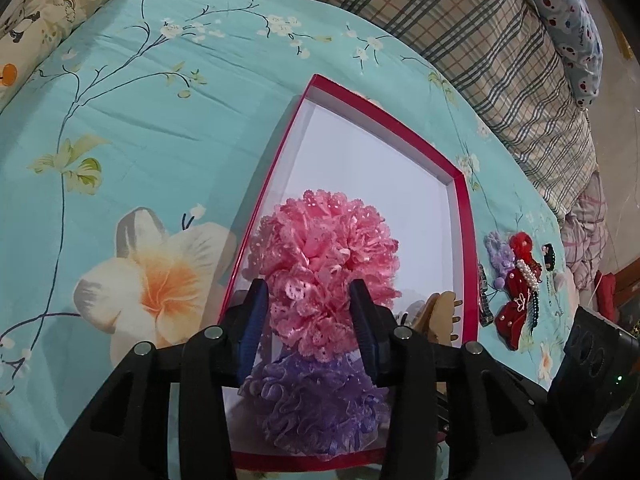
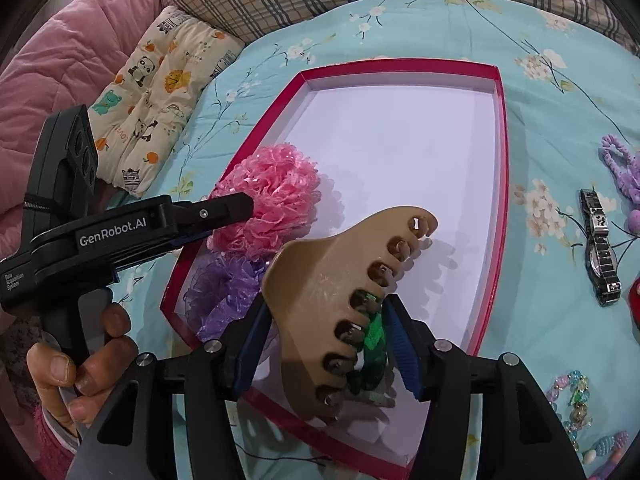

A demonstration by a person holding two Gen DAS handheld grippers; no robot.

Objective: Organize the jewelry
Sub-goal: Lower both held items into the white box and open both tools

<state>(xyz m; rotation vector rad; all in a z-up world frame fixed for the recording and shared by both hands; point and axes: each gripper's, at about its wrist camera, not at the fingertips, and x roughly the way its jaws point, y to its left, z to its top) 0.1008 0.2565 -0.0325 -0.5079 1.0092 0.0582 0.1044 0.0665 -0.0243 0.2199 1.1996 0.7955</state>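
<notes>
Left gripper clamped on the pink scrunchie, blue pads pressing into its ruffles from both sides. From the right wrist view, the same gripper reaches in from the left edge of the tray, its finger buried in the pink scrunchie, which hangs over the tray's near-left corner. Person's hand wrapped round the handle below.

Purple scrunchie sits just under the pink one, inside the tray against its near edge; the two touch. In the right view the purple scrunchie lies in the tray's left corner.

Right gripper closed on a tan claw clip, jaws narrow around its toothed side. The clip is tilted, teeth pointing right, held above the near part of the tray. Something green shows behind the teeth, between the pads; can't tell what it is. From the left view only a sliver of the claw clip peeks past the right finger.

Tray is a shallow red-rimmed box with a white floor, lying flat on the bed; most of the floor is bare. Tray rim clear in the right view.

Outside the tray to its right, on the floral sheet: a red velvet bow with pearls, a lilac hair tie, a wristwatch, a beaded bracelet. Plaid pillow runs along the far side; a cartoon-print cushion sits off to the left.
</notes>
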